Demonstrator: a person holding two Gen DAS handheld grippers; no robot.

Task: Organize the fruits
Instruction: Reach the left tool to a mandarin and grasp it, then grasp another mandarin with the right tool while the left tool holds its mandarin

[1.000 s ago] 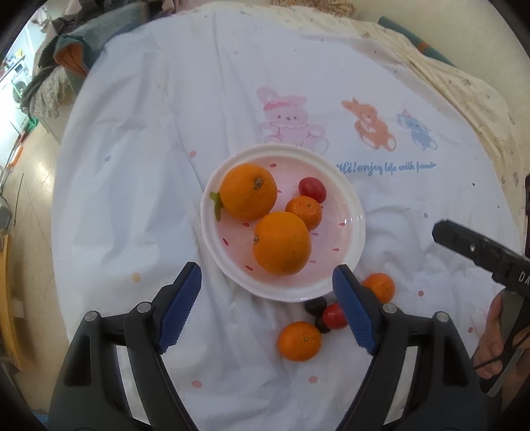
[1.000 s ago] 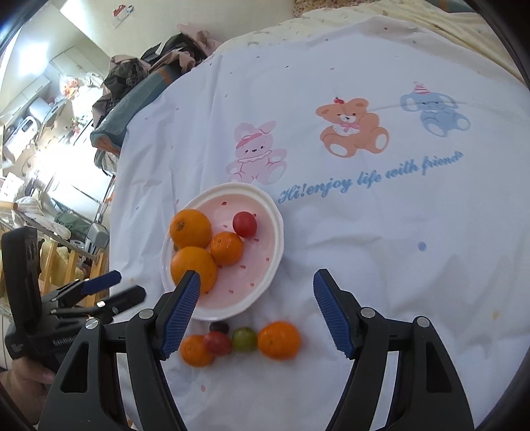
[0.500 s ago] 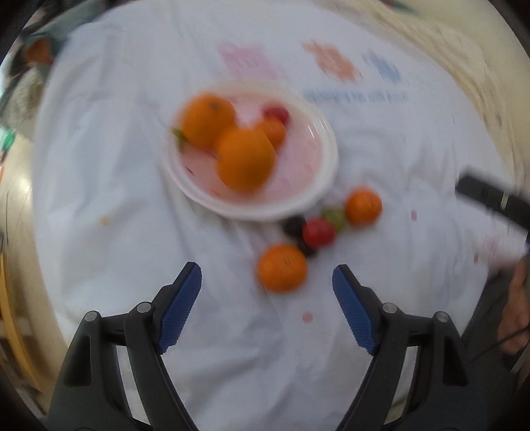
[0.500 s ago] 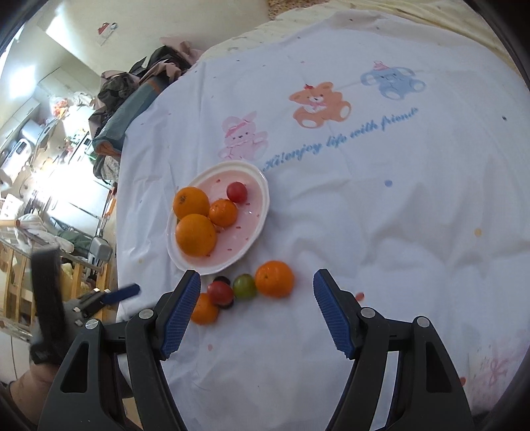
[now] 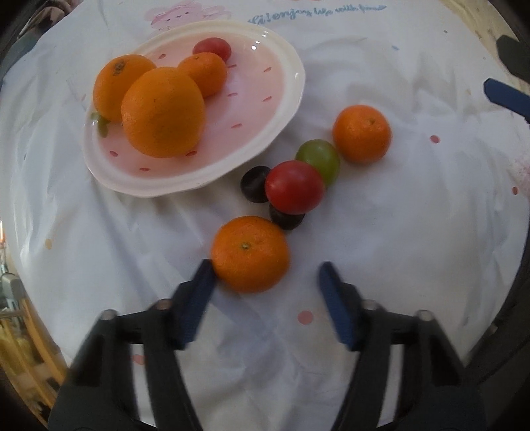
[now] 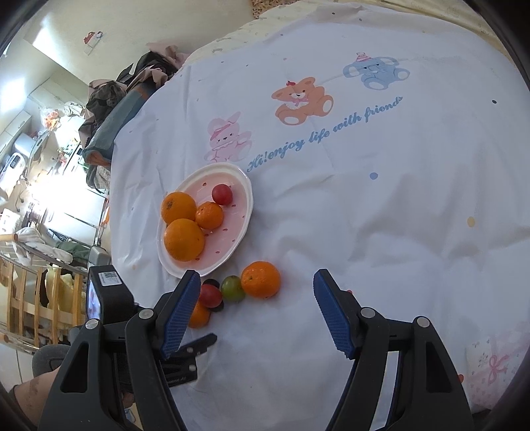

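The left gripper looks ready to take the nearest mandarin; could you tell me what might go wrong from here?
The left gripper is open, and the nearest mandarin sits off-centre, against its left finger. Closing may shove it rather than clamp it.

The red tomato, two dark grapes and green tomato lie close behind; a nudged mandarin could scatter them across the cloth.

The cloth is wrinkled, so round fruit may roll unpredictably.

Cream wall, clothes pile, wooden railing, bright daylight
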